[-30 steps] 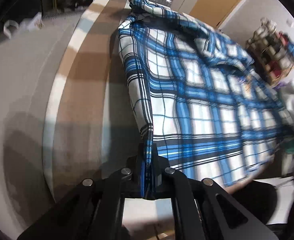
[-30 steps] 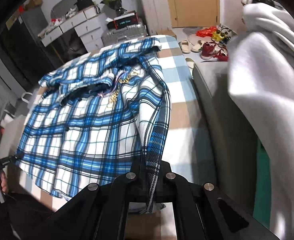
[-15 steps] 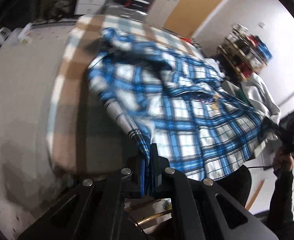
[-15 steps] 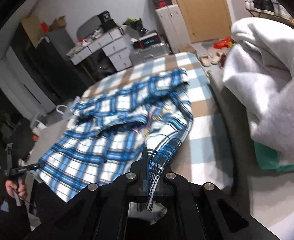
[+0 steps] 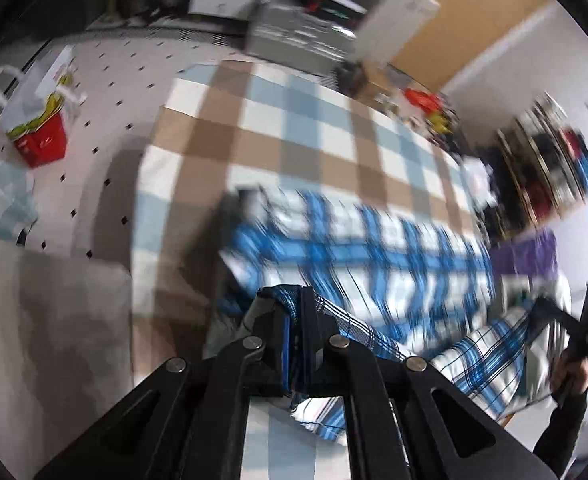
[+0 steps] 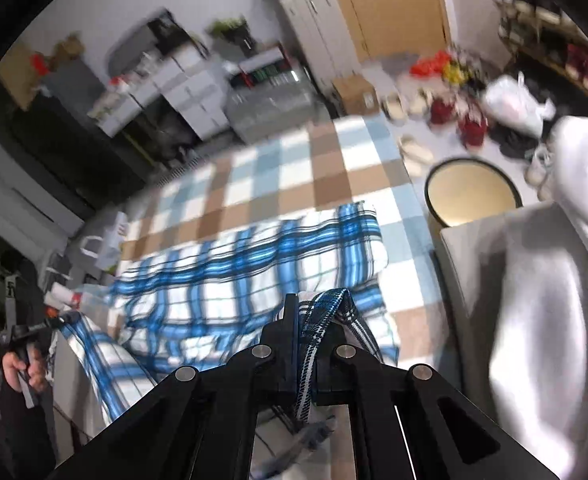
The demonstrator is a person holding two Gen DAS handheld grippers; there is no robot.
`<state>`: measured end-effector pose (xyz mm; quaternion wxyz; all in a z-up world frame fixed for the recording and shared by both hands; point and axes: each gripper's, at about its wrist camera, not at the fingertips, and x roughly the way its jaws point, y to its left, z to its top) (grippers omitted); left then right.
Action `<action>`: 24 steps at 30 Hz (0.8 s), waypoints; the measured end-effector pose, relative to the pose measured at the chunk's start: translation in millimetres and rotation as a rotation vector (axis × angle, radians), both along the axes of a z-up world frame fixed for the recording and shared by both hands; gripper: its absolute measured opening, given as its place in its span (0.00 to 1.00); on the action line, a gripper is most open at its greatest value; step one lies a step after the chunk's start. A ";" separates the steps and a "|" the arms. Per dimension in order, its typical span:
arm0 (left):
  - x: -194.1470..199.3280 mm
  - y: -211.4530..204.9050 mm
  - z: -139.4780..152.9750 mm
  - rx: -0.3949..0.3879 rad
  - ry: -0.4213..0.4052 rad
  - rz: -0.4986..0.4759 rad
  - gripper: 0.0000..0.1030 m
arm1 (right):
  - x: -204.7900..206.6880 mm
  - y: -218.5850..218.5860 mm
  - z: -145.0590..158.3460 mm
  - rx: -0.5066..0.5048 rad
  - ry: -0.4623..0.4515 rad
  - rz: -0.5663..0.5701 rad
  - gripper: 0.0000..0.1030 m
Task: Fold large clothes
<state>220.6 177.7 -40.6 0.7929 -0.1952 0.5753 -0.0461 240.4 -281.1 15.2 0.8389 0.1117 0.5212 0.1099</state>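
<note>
A blue, white and black plaid shirt lies across the near part of a bed with a brown, blue and white checked blanket; the picture is blurred by motion. My left gripper is shut on one corner of the shirt's edge, lifted above the bed. In the right wrist view the shirt stretches left to where the left gripper holds it. My right gripper has the dark plaid edge between its fingers; its jaws are opening, and the cloth still sits pinched there. The right gripper also shows at the right of the left wrist view.
A grey garment is heaped on a grey seat at the right. A round tub and shoes stand on the floor beyond the bed. A red and white bag sits on the floor at the left. Drawers and a suitcase line the far wall.
Both grippers have risen and pulled back with the shirt's edge. The shirt has slid toward the near side of the bed, and much more of the checked blanket now shows beyond it.
</note>
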 end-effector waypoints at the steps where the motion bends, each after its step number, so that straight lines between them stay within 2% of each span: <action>1: 8.3 8.0 -7.1 0.001 0.016 0.027 0.00 | 25.6 0.8 -5.4 -0.059 0.050 0.010 0.07; 3: 20.2 18.3 -22.2 0.009 0.038 0.068 0.00 | 63.5 2.4 -16.6 -0.168 0.094 -0.005 0.08; 4: 22.9 22.3 -28.1 -0.004 0.039 0.091 0.00 | 76.8 1.2 -22.0 -0.190 0.121 -0.007 0.10; 7: 32.8 38.8 -54.6 -0.106 0.095 0.167 0.00 | 115.0 0.1 -42.6 -0.224 0.161 -0.022 0.11; 8: 33.4 41.4 -63.3 -0.133 0.116 0.188 0.00 | 123.6 -1.5 -49.5 -0.229 0.171 -0.031 0.14; 9: 35.8 41.3 -69.3 -0.142 0.131 0.183 0.00 | 133.4 -3.1 -59.8 -0.230 0.187 -0.043 0.25; 10: 36.6 38.5 -74.1 -0.124 0.153 0.161 0.00 | 138.0 -5.0 -66.6 -0.228 0.194 -0.045 0.40; 11: 33.7 35.5 -75.1 -0.094 0.162 0.138 0.01 | 141.1 -6.2 -72.6 -0.228 0.198 -0.048 0.47; 12: 30.3 33.3 -73.4 -0.075 0.155 0.118 0.02 | 143.0 -8.0 -78.2 -0.228 0.201 -0.049 0.51; 13: 23.5 30.3 -66.2 -0.038 0.135 0.088 0.03 | 142.4 -10.1 -80.8 -0.222 0.201 -0.044 0.51; 14: 17.1 28.9 -56.5 0.001 0.110 0.070 0.14 | 138.1 -12.5 -78.7 -0.211 0.188 -0.039 0.51; 15: 10.5 28.3 -45.3 0.052 0.079 0.057 0.36 | 128.2 -15.5 -72.7 -0.197 0.148 -0.040 0.51; 16: -3.1 27.3 -29.0 0.117 0.034 0.055 0.51 | 119.1 -16.1 -64.2 -0.187 0.117 -0.041 0.51; 17: -10.5 29.7 -19.1 0.150 -0.005 0.068 0.72 | 104.8 -16.7 -52.1 -0.167 0.063 -0.034 0.51; 18: -24.8 32.3 -3.9 0.189 -0.062 0.094 0.76 | 90.9 -16.6 -40.3 -0.153 0.004 -0.022 0.53; 19: -38.6 34.4 8.1 0.208 -0.107 0.116 0.76 | 68.7 -14.0 -24.0 -0.169 -0.093 -0.006 0.65; 20: -47.2 35.3 14.3 0.206 -0.126 0.117 0.76 | 50.7 -10.4 -13.2 -0.194 -0.161 0.004 0.73; 21: -57.8 32.5 19.0 0.193 -0.136 0.103 0.76 | 28.7 -3.7 -3.1 -0.211 -0.232 0.036 0.86; 24: -85.2 5.6 12.5 0.144 -0.096 0.035 0.76 | -21.8 21.0 5.8 -0.209 -0.321 0.178 0.88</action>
